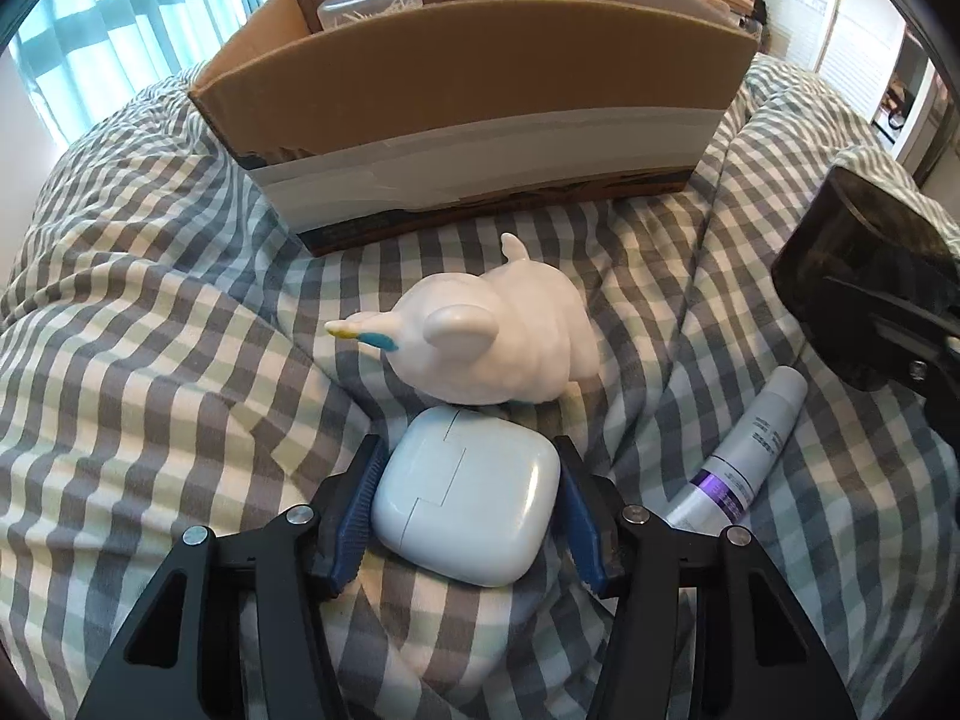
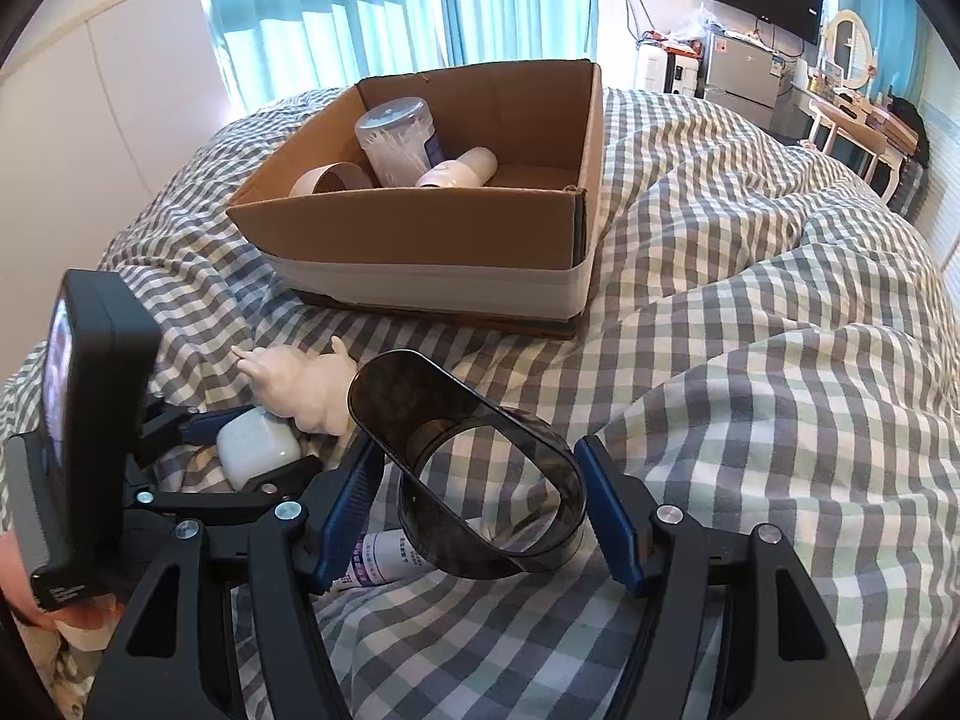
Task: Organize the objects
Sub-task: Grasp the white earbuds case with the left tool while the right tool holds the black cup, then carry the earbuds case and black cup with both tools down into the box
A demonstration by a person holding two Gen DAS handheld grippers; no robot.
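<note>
My left gripper (image 1: 468,450) is shut on a white rounded square case (image 1: 468,510) that rests on the checked bedding; both blue pads touch its sides. A white unicorn figurine (image 1: 498,342) lies just beyond the case, touching it. My right gripper (image 2: 480,456) is shut on a dark translucent oval scoop-like container (image 2: 420,396), held above the bedding. The same container (image 1: 852,282) shows at the right edge of the left wrist view. A white tube with a purple band (image 1: 738,456) lies on the bedding under the right gripper. The left gripper (image 2: 252,438) sits to the left of the right one.
An open cardboard box (image 2: 420,234) stands on the bed beyond the figurine. It holds a clear cotton swab jar (image 2: 399,138), a tape roll (image 2: 330,180) and a white bottle (image 2: 459,171). Rumpled checked bedding (image 2: 750,360) rises to the right. Curtains and furniture stand behind.
</note>
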